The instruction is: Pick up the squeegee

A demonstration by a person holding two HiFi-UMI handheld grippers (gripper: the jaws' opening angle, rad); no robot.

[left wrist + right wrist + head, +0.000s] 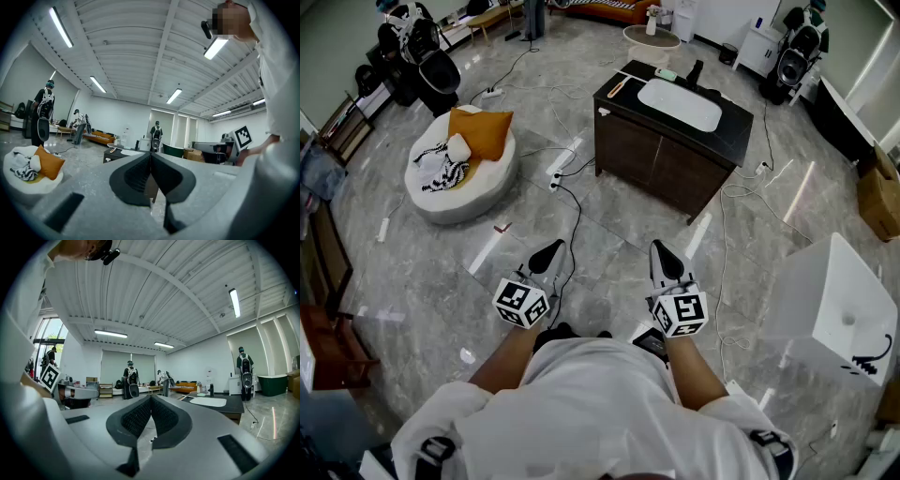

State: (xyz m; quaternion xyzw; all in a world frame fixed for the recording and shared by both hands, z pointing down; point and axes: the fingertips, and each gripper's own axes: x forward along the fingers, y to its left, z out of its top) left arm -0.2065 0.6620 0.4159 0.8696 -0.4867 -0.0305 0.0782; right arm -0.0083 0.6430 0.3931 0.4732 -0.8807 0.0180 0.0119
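I keep the left gripper [547, 251] and right gripper [663, 253] clenched on nothing and level near my body, since the squeegee [619, 89], which I judge to be the orange item beside the basin [680, 103] on the cabinet [656, 159], lies well ahead.

The room is lit brightly and evenly by long ceiling strip lights [62, 27], which are seen in both gripper views. On the glossy floor [412, 272], pale streaks of glare are thrown in front of the dark cabinet [670, 155] and to its right. Only soft shadow is cast at the cabinet's base. Straight lines are bent strongly and the corners blackened in the gripper views. The left gripper [151, 159], closest to its lens, is rendered slightly soft.
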